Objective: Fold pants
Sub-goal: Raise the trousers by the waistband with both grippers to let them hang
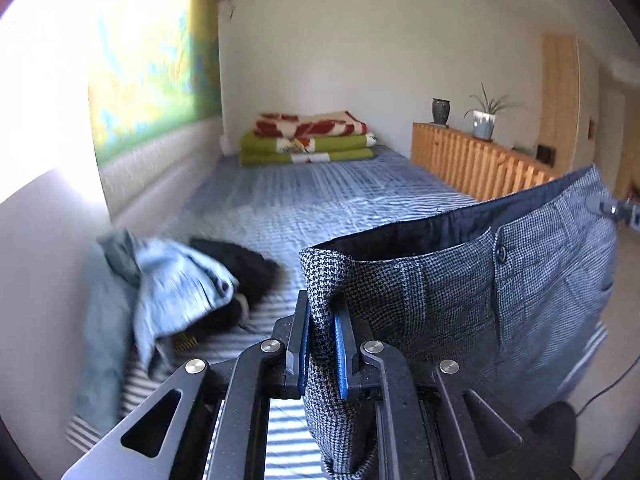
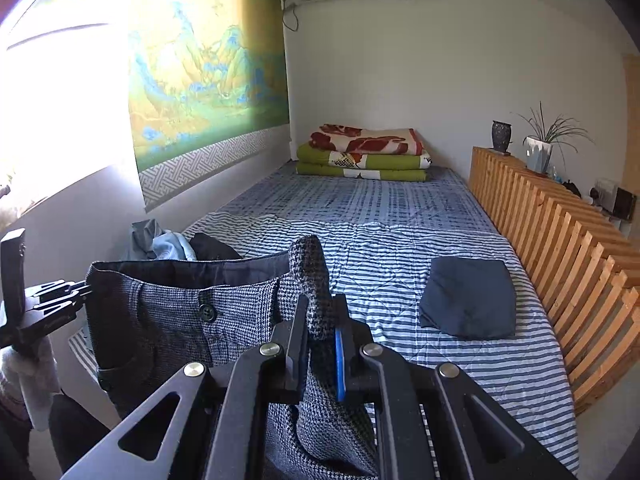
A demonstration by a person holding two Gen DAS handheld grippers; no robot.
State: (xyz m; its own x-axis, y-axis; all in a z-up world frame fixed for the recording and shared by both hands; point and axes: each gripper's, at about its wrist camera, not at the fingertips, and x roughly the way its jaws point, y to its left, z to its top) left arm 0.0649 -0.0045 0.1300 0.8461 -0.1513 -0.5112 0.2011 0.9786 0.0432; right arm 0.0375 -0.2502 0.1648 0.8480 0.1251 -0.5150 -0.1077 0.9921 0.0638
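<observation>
Houndstooth pants hang in the air above the striped bed cover, held up by the waistband, which stretches between 2 grippers with its dark lining facing the far wall. Left gripper: jaws nearly closed, clamped on a bunched fold of the waistband at one end; the fabric stands up between the blue-edged pads and drapes down past the gripper body. Right gripper: same posture, jaws nearly closed, pinching the other end of the waistband, cloth rising above the fingers. Each gripper shows in the other's view at the far end of the waistband. A waistband button faces the right wrist camera. On the bed, to the right of the pants in the right wrist view, lies a folded dark blue garment, flat, well apart from them. Near the wall, a heap of clothes, light denim over something black. At the far end of the bed, a stack of folded blankets, green below, red-and-cream on top. A wooden slatted rail runs along the right side, bearing a potted plant and a dark vase.
</observation>
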